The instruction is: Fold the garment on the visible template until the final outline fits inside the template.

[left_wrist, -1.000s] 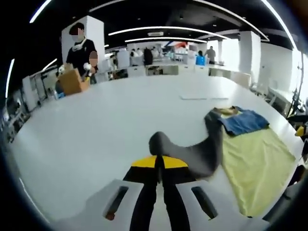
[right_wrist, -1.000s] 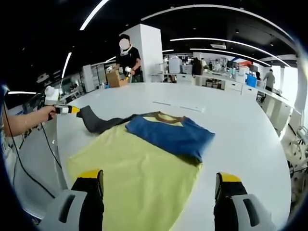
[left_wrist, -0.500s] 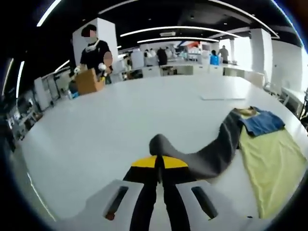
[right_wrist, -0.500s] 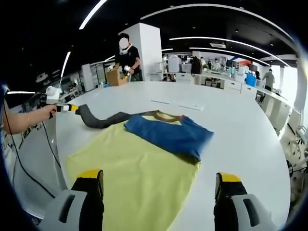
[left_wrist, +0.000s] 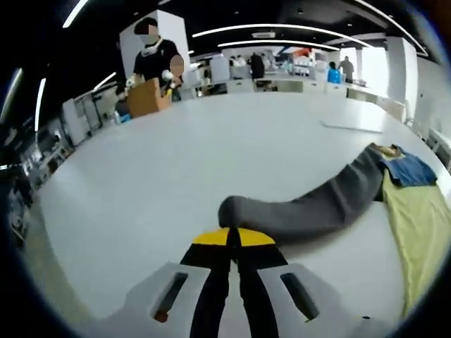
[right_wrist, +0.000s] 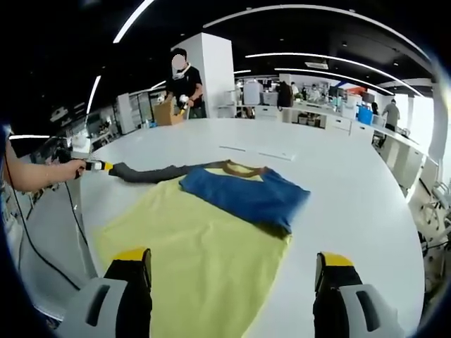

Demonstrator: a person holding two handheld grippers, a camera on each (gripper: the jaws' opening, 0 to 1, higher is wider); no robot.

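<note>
Garment (right_wrist: 243, 193), blue body folded on the yellow template (right_wrist: 190, 260), lies ahead of the wide-open, empty right gripper (right_wrist: 232, 278). Its grey sleeve (left_wrist: 310, 208) is pinched in the closed left gripper (left_wrist: 233, 239), stretched leftward across the white table (left_wrist: 176, 162). A person (right_wrist: 184, 81) with a cardboard box (left_wrist: 146, 97) stands beyond.

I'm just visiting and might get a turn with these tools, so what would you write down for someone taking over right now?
Left claw: shut on the grey sleeve, which is pulled out straight over the white table.
Right claw: open, holding nothing, hovering at the near edge of the yellow template.
Garment: blue body lies folded on the template's far end, sleeve sticking out past it.
Done: body partly folded.
Left: fold the sleeve in so everything fits inside the template.
</note>
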